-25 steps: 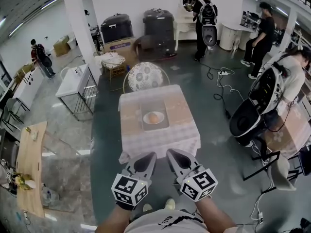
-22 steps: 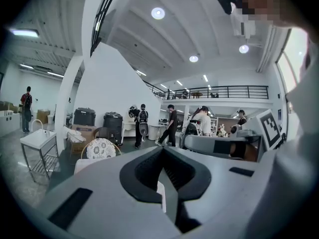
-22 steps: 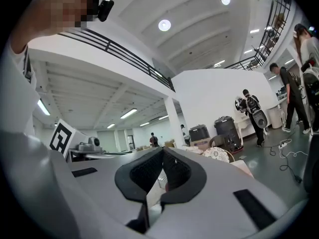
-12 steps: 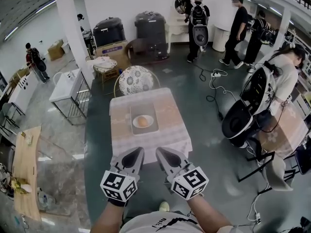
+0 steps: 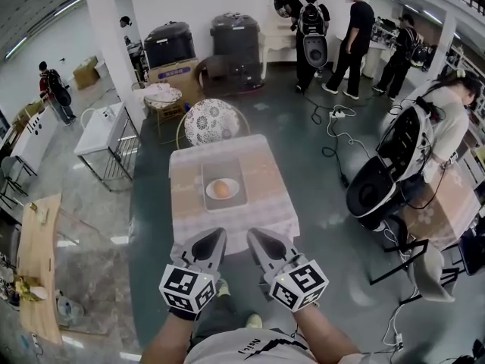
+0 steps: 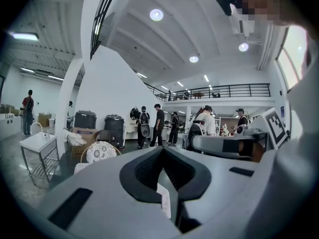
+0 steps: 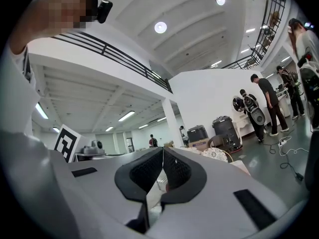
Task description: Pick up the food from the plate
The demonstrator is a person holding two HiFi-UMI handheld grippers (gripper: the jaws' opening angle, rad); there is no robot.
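A round orange-brown piece of food [image 5: 221, 189] lies on a white plate [image 5: 211, 196], which rests on a grey tray [image 5: 207, 174] in the middle of a small table [image 5: 265, 180] with a pale cloth. Both grippers hover well short of the table's near edge, side by side, pointing toward it. My left gripper [image 5: 217, 236] is shut with nothing in it; its tips meet in the left gripper view [image 6: 162, 151]. My right gripper [image 5: 255, 235] is shut and empty too, its tips meeting in the right gripper view [image 7: 162, 150].
A round-backed patterned chair [image 5: 211, 120] stands behind the table. A black-and-white robot body [image 5: 386, 169] is to the right with a person beside it. Cables [image 5: 333, 123] trail over the dark floor. Several people stand at the back. A wire rack [image 5: 110, 139] stands left.
The view has closed in on the table and shifted; the table now sits a little left and nearer the grippers. Both grippers stay shut and side by side. People at the back have walked.
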